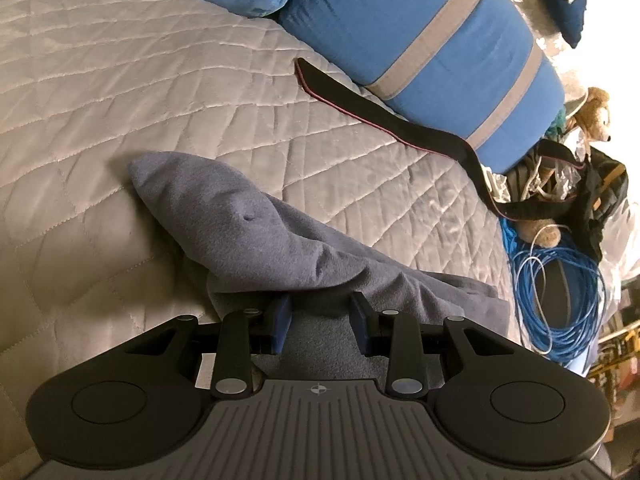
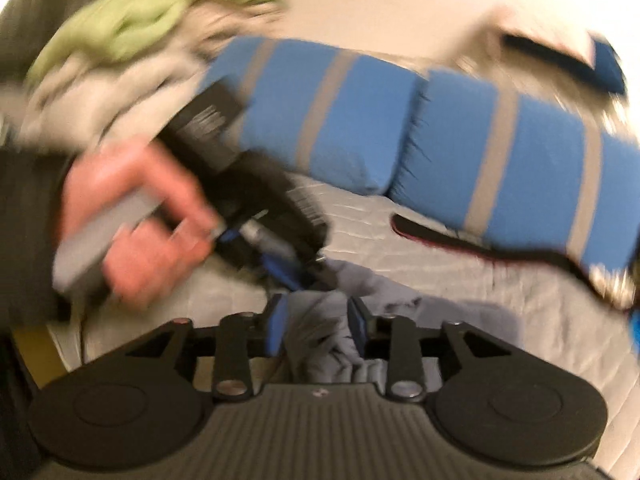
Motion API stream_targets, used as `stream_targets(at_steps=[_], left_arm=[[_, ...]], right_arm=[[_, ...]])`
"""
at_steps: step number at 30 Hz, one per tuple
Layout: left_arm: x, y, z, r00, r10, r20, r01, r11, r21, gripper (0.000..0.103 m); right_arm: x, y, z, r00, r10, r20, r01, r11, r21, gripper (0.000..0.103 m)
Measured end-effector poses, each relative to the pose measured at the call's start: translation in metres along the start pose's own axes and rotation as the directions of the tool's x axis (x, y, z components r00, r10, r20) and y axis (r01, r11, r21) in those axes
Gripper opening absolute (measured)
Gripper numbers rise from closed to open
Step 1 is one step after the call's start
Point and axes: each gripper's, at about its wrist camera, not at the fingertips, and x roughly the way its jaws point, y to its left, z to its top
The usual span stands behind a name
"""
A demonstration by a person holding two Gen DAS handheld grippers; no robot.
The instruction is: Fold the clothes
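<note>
Both your wrist views sit low and close over the quilted bedspread (image 1: 120,100), facing the blue striped pillows (image 2: 460,128).

A: Where does the fleece garment (image 1: 256,232) lie?

B: On the quilted bedspread (image 1: 120,100), just before the left gripper (image 1: 320,320).

A: And behind it?

B: Two striped pillows (image 1: 420,40) side by side, a strap (image 1: 360,108) running along their near edge. Right of the bed, a coiled cable (image 1: 560,300) beneath a teddy bear (image 1: 592,116).
</note>
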Motion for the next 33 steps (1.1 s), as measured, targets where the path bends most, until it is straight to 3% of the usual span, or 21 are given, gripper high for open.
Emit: stream_targets(at_steps=[3,5,6,7,10,16,23,30,32,33], left_arm=[[0.0,0.002,0.001,1.0,-0.005,-0.002,0.005,1.0,-0.014,0.032],[0.0,0.002,0.001,1.0,-0.004,-0.001,0.004,1.0,-0.014,0.032],[0.0,0.002,0.0,1.0,-0.003,-0.001,0.003,1.0,-0.012,0.032],[0.0,0.002,0.0,1.0,-0.002,0.0,0.002,1.0,-0.012,0.032],[0.0,0.002,0.0,1.0,-0.003,-0.001,0.003,1.0,-0.015,0.032],[0.0,0.003,0.0,1.0,-0.007,0.0,0.007,1.0,-0.023,0.03],[0.0,0.004,0.001,1.0,-0.011,-0.003,0.011,0.999,-0.036,0.029],[0.0,0.005,0.001,1.0,-0.001,-0.004,0.001,0.999,-0.041,0.028],[0.001,0.004,0.001,1.0,0.004,-0.004,-0.004,0.999,-0.036,0.028],[0.001,0.004,0.001,1.0,0.005,-0.003,-0.005,0.999,-0.034,0.028]], right_arm=[[0.009,0.026,-0.006,0.997,-0.081,0.008,0.081,0.977,-0.196,0.053],[0.018,0.034,-0.011,0.993,-0.117,0.001,0.113,0.954,-0.278,0.045],[0.02,0.033,-0.013,0.992,-0.123,-0.01,0.115,0.952,-0.283,0.031],[0.023,0.032,-0.015,0.992,-0.128,-0.02,0.117,0.95,-0.288,0.006],[0.025,0.021,-0.016,0.99,-0.132,-0.048,0.116,0.962,-0.248,0.002],[0.018,-0.002,-0.014,0.992,-0.105,-0.071,0.098,0.991,-0.09,0.001],[0.007,-0.026,-0.015,0.993,-0.063,-0.095,0.07,0.995,0.077,0.0],[-0.006,-0.022,-0.015,0.999,-0.019,-0.045,0.021,0.999,0.042,0.002],[-0.009,-0.021,-0.015,1.0,-0.006,-0.03,0.007,1.0,0.028,0.029],[-0.011,-0.02,-0.015,1.0,0.001,-0.022,-0.001,1.0,0.021,0.035]])
